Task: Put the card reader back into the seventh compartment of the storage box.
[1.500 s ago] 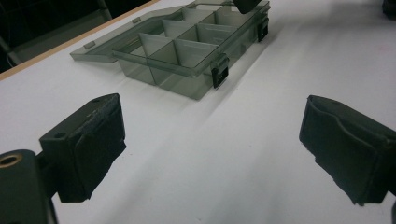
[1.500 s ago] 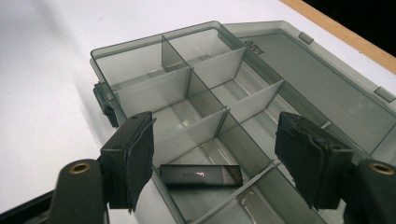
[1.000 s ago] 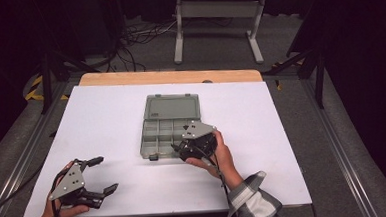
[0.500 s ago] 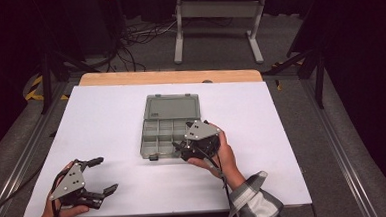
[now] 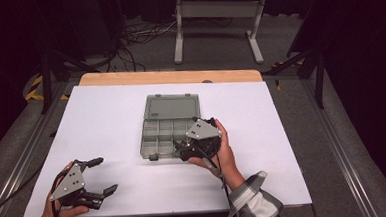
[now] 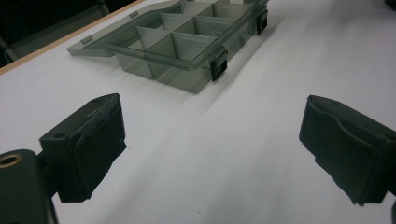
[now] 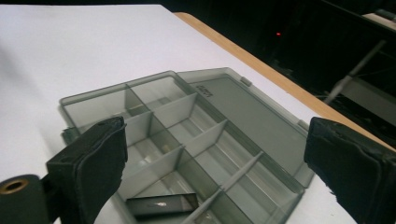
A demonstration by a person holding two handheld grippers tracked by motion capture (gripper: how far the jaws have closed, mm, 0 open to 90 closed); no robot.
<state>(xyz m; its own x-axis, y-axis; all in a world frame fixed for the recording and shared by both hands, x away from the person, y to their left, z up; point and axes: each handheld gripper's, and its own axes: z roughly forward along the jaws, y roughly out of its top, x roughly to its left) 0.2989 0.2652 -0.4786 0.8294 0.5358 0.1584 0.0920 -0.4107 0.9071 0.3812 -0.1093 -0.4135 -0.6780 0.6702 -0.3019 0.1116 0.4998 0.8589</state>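
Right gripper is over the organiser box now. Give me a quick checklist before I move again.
1. Organiser box lid open, lying flat behind: ok.
2. Right gripper jaws have just been opening; now wide, nothing between the pads: ok.
3. Small dark piece lying in a near compartment below the right gripper: ok.
4. Other compartments empty: cannot tell, clear walls and glare.
5. Left gripper open, well clear of the box: ok.
6. Front latches unhooked, hanging free: ok.

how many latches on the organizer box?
2, black, both on the organizer box's front wall: one latch near the left tongs' camera, the other latch farther along that wall.
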